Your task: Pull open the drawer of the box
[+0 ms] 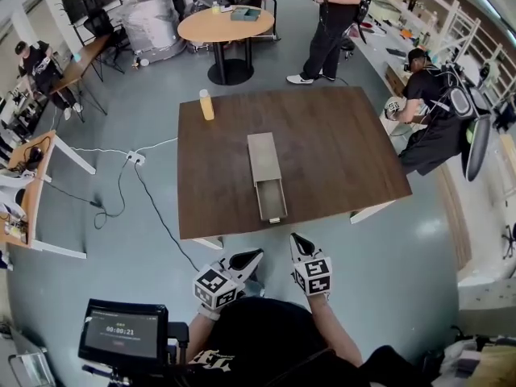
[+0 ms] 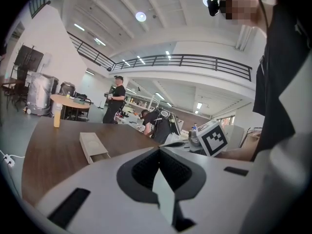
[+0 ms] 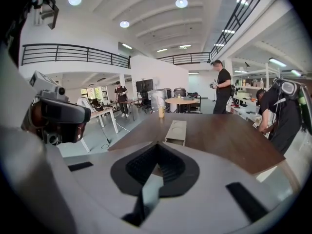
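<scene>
Left gripper and right gripper hang near, jaws closed and empty (off the table); farther, the box shows its drawer open.

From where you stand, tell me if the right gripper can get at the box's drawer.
Probably yes. The right gripper hangs short of the table, the drawer stands pulled out toward it, and only bare tabletop lies between. Its jaws are shut.
</scene>
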Available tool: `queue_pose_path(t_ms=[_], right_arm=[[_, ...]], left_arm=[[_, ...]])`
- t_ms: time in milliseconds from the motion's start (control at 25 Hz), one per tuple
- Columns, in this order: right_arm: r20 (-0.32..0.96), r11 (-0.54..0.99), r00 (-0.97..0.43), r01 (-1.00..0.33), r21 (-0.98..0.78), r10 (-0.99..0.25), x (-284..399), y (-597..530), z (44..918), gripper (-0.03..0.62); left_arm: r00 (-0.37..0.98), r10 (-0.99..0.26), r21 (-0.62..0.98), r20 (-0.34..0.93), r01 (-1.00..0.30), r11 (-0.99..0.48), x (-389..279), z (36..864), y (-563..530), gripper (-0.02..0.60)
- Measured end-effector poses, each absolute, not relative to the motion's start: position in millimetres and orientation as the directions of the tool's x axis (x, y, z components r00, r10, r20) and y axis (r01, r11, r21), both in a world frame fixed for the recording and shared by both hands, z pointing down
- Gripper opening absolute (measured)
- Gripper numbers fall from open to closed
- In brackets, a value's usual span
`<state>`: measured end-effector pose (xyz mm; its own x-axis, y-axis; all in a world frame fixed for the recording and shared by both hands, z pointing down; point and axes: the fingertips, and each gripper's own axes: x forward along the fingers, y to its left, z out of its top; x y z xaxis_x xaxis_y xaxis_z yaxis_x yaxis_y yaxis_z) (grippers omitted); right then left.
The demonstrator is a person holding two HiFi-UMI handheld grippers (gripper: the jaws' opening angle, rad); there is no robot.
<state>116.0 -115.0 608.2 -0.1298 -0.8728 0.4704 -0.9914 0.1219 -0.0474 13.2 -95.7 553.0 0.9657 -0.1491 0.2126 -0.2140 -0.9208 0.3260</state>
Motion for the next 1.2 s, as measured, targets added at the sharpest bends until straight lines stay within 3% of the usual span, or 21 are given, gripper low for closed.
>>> queue_pose_path(t_ms=[520,1200], right_arm=[[0.475,0.109,-0.128,-0.992,-0.068,-0.870,132,27,605,-0.012],[0.460,0.142,-0.153,-0.988,-0.058,-0.874,130,123,600,-0.012]], left_arm=[[0.977,-0.059,0.364,0.204,-0.132,-0.922,41,554,53,0.005],[0.974,-0.106,0.356,0.199,-0.172,-0.919,26,563,139,0.005]])
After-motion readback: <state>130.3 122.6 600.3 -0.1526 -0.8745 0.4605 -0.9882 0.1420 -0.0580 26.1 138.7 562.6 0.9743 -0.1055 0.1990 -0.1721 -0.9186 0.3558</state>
